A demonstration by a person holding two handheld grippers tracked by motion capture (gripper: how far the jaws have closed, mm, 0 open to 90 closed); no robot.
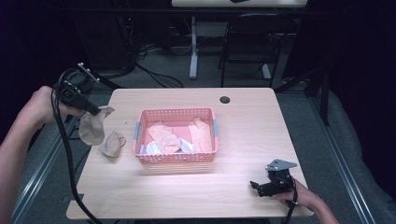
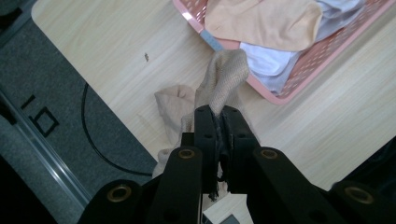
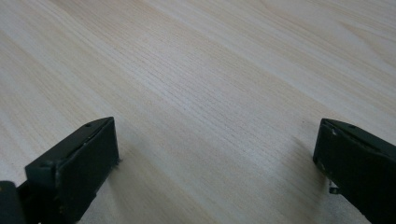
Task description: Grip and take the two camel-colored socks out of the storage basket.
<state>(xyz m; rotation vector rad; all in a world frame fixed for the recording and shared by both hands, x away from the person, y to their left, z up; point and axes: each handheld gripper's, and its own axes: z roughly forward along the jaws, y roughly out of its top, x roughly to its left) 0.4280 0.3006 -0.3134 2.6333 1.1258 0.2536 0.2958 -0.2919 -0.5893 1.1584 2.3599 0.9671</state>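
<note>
my left gripper (image 1: 95, 111) pinches a beige sock (image 1: 91, 128) above the table (image 1: 187, 186); right gripper (image 1: 261, 186) rests wide apart.

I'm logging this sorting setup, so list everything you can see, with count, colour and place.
Held sock: one, tan, hanging from the left tool over the table's left edge.
Loose sock: one, tan, crumpled on the table left of the basket.
Basket: one, pink, middle of the table.
Peach socks: at least two, in the basket.
White cloth: exact count unclear, under the peach socks.
Table: one, light wood.
Chair: one, black, behind the table.
Left tool: black, shut on the held sock.
Right tool: black, open, near the table's front right.
</note>
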